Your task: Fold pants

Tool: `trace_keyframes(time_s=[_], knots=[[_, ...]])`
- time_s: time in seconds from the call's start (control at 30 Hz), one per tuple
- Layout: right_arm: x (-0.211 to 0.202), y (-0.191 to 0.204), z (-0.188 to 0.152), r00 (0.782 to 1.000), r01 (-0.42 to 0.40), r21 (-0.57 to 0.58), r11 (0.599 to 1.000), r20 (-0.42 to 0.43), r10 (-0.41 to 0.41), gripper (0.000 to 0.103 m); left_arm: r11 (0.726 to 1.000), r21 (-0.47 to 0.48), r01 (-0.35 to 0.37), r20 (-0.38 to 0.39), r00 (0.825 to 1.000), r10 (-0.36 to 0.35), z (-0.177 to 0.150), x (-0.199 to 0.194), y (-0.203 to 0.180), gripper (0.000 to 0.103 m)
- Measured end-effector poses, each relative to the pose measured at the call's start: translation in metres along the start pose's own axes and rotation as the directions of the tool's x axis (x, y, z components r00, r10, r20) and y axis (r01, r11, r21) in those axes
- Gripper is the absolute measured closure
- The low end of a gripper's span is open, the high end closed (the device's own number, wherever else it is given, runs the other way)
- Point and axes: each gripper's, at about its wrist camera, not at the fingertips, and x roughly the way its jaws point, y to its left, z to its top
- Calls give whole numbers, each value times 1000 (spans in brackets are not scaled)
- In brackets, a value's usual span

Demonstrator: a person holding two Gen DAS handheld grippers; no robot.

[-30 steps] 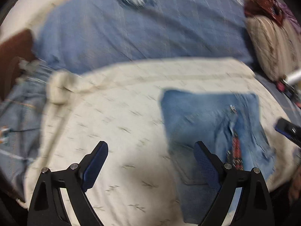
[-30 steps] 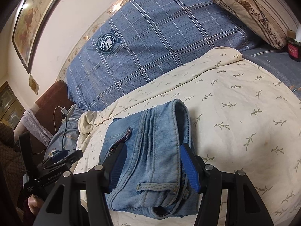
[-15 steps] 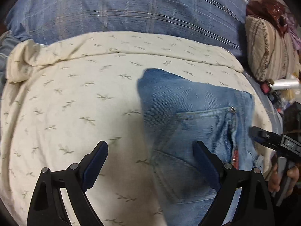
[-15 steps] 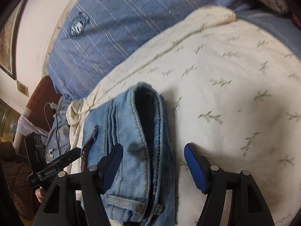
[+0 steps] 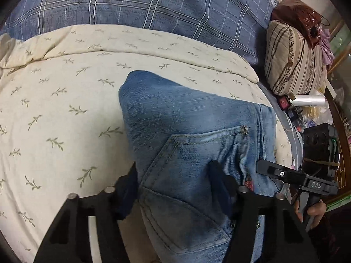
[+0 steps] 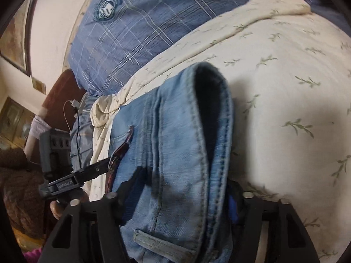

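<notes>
The pants [image 5: 197,153] lie folded into a thick bundle on the bed [image 5: 54,109]. Both grippers, left [image 5: 173,188] and right [image 6: 186,188], have just been closing, each straddling a near corner at 6 o'clock; whether they pinch denim is unclear. A last fold or tidy seems left.

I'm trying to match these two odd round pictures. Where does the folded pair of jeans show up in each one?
Left wrist view: the jeans fill the lower middle, back pocket up, between that gripper's fingers.
Right wrist view: the jeans run up the middle from the bottom edge, waistband loop on the right.
Shared landmark: the blue plaid bedding behind the cream leaf-print quilt.
</notes>
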Motion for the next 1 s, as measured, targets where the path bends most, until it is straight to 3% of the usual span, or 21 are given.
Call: trace_keyframes(time_s=[0.1,0.3,0.6,0.8,0.9,1.0], knots=[[-2,5,-1,1000,-7,0,1000,19,7,58,1000,6,14,23,1000,-15,2,-5,-1,57],[-15,29,-3,995,-14,-67,998,97,20,62,1000,30,-2,40,999,1,4,-21,-8,63],[-21,64,15,978,-145,-67,987,139,153,63,993,46,-108,115,988,102,32,-83,-9,64],[-13,95,41,951,-260,-47,964,159,265,63,984,20,-180,151,973,175,59,-125,0,64],[0,102,49,943,-297,-29,954,150,298,63,979,0,-206,145,968,204,66,-129,11,63],[18,103,49,950,-288,-11,958,125,287,63,974,-23,-226,110,968,227,64,-114,25,63]])
